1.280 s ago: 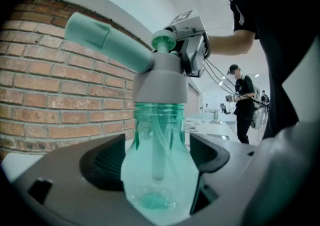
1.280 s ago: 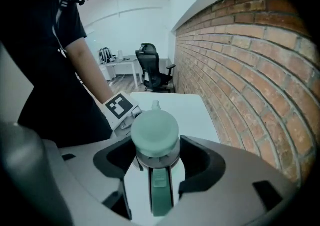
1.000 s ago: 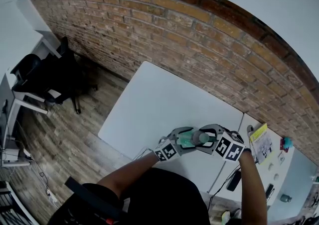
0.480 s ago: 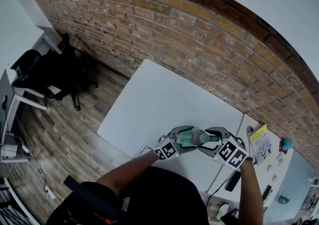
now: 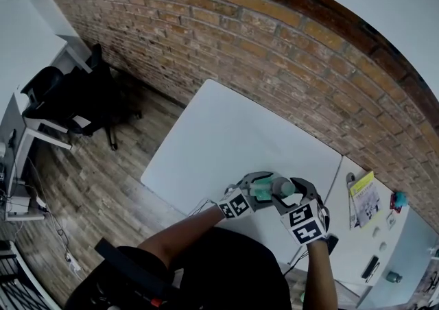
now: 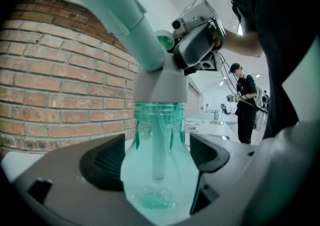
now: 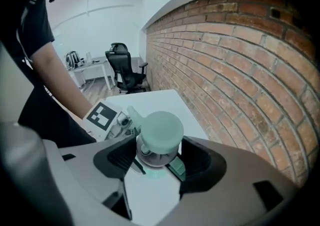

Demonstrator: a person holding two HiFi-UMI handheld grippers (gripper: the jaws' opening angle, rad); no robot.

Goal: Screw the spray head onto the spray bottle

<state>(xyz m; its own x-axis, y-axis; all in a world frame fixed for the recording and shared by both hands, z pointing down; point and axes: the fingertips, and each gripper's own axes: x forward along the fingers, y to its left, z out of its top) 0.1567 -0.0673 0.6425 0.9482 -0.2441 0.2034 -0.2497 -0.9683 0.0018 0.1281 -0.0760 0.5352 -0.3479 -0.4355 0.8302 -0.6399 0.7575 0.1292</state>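
A translucent green spray bottle (image 6: 157,180) stands upright between my left gripper's (image 6: 157,155) jaws, which are shut on its body. A pale green spray head (image 6: 125,17) with a grey collar sits on the bottle's neck, nozzle pointing up and left. From above, my right gripper (image 7: 159,152) has its pads against both sides of the spray head (image 7: 160,130), shut on it. In the head view the two grippers meet over the near edge of the white table (image 5: 226,137): left gripper (image 5: 257,191), right gripper (image 5: 287,193), bottle (image 5: 264,192) between them.
A brick wall (image 5: 288,48) runs behind the table. A black office chair (image 5: 65,103) stands on the wood floor at left. A second white table (image 5: 350,240) at right carries a yellow booklet (image 5: 361,195) and small items. A person (image 6: 245,100) stands far off.
My right gripper has rolled around the spray head, its marker cube swinging from the right of the bottle toward the person's body. The left gripper and bottle have stayed put.
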